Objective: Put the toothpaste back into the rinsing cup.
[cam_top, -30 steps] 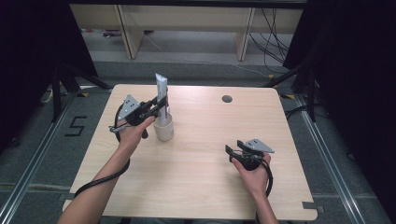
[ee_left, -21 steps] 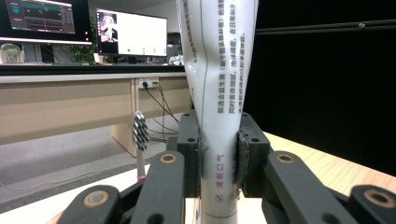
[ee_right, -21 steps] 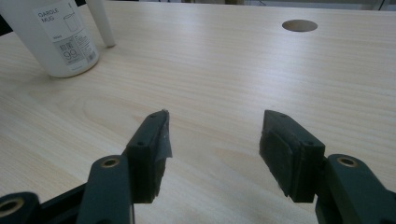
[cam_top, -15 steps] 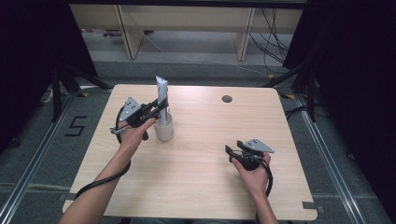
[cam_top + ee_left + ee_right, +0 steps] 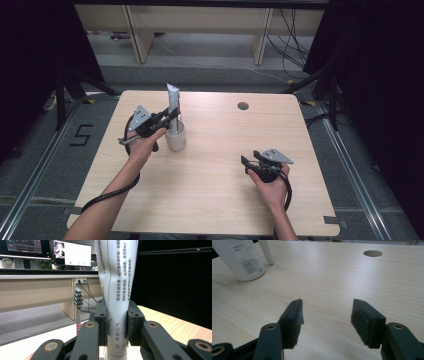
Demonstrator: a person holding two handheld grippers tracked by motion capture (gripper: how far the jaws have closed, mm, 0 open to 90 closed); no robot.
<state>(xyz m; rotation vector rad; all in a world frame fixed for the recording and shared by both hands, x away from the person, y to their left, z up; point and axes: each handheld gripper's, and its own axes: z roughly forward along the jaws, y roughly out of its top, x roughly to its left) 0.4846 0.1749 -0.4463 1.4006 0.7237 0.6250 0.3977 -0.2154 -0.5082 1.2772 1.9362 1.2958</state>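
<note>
A white toothpaste tube [image 5: 173, 106] stands upright with its lower end in a white mug [image 5: 176, 141] on the left half of the wooden table [image 5: 220, 200]. My left gripper [image 5: 169, 118] is shut on the tube just above the mug's rim. In the left gripper view, both pads press the printed tube [image 5: 116, 290] at my left gripper [image 5: 117, 326], and a toothbrush [image 5: 78, 305] stands bristles up to its left. My right gripper [image 5: 248, 163] rests open on the table at the right front. Its jaws [image 5: 325, 315] stand wide apart over bare wood.
The right gripper view has the mug [image 5: 240, 260], labelled GARGLE MUG, at the far left, with a thin white stick [image 5: 267, 253] touching the table beside it. A round cable hole [image 5: 243, 106] lies at the back of the table [image 5: 372, 253]. Desks and monitors stand beyond.
My left gripper and the tube have sunk slightly toward the mug. The right gripper has stayed still.
</note>
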